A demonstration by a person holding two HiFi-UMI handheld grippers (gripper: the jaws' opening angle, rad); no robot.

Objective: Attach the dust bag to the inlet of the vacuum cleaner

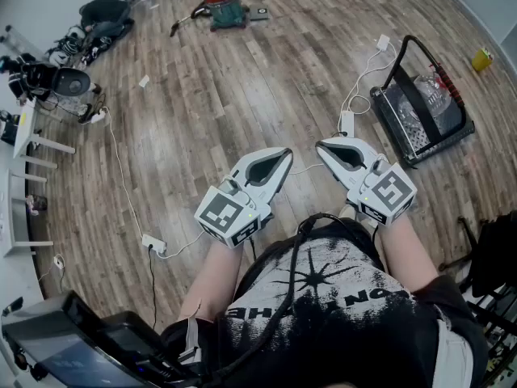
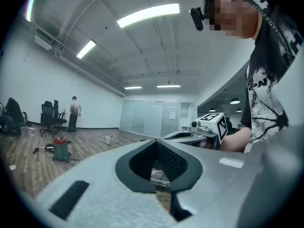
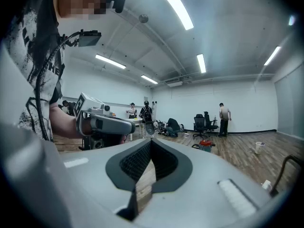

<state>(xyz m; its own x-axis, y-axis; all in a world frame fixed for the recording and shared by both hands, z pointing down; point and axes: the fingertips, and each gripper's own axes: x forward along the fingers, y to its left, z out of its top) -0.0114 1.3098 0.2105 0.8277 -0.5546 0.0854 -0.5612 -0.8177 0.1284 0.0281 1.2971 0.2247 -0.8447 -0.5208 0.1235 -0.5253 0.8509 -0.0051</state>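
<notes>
**A:** Where's the vacuum (image 1: 226,6)?

**B:** Far up the wood floor (image 1: 242,95), well apart from both tools. It has a red top and a green body, and it's small in every view.

**A:** And the tools?

**B:** The left tool (image 1: 287,153) has its jaws pressed together with nothing between them. The right tool (image 1: 321,145) is the same, closed and empty. Both sit in front of the person's chest, tips near each other but not touching.

**A:** Anything close by?

**B:** A black basket (image 1: 393,128) on the floor to the right, and a white cable (image 1: 361,79) just beside it.
</notes>
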